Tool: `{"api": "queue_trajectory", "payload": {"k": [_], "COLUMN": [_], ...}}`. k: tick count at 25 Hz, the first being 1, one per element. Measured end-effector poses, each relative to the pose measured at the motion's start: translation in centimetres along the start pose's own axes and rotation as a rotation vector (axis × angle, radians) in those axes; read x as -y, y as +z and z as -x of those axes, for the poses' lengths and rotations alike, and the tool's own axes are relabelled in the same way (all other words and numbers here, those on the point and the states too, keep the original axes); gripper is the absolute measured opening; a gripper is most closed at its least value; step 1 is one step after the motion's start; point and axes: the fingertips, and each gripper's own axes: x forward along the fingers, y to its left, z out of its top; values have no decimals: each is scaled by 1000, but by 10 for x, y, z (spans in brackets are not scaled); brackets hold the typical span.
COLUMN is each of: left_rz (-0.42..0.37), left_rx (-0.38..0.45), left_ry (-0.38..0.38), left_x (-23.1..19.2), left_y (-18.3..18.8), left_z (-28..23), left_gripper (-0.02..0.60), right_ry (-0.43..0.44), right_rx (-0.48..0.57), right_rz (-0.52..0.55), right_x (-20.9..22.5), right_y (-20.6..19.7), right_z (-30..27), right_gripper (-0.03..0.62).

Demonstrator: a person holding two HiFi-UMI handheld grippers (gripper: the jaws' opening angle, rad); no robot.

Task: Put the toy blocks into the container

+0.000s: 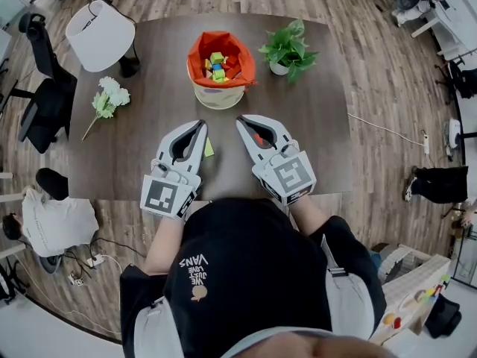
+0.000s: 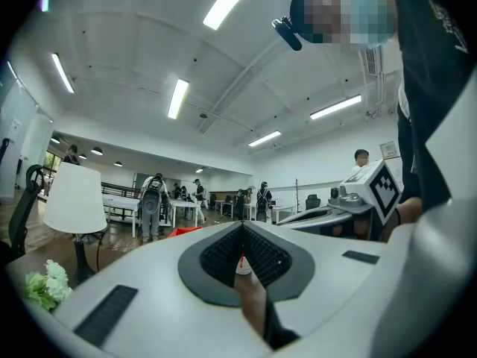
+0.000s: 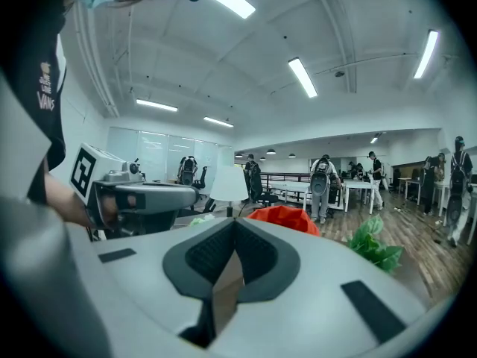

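Holding both grippers level over near side of dark table point(image 1: 134, 155), side by side, tips twd container point(image 1: 217, 98). L gripper point(image 1: 202, 124): closed, tips meeting, nothing pinched btwn pads; same in left gripper view point(image 2: 241, 226). R gripper point(image 1: 241, 118): closed tight too, empty, confirmed in right gripper view point(image 3: 234, 222). Container mid-table, well ahead of both tips: pale wall w/ orange liner point(image 1: 200, 51) folded over rim. Inside it, toy blocks point(image 1: 217, 68) in a pile, w/ green, yellow, red & blue showing. One yellow-green block point(image 1: 209, 148) flat on table, just beside L gripper's inner edge, btwn the two grippers, not touching R. Potted plant point(image 1: 288, 49) just right of container. White lamp point(image 1: 99, 34) at far-left corner. White flowers point(image 1: 109, 98) lying on table, left of container, apart from it.
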Motion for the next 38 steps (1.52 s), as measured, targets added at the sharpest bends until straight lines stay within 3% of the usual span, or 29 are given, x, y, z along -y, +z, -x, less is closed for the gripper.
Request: {"api": "queue_trajectory", "payload": {"k": [21, 38], "left_rz": [15, 32], "left_rx": [4, -5], "left_ry": [118, 210], "left_x": [-21, -33], "left_y": [-1, -6], "left_z": [39, 62], "left_gripper": [11, 11], "right_ry": [154, 296], "right_rx": [-27, -274], "right_rz": [35, 77], "right_x": [-42, -72], "right_y": [-12, -119], "right_z": [-44, -89], "right_gripper": [17, 17]}}
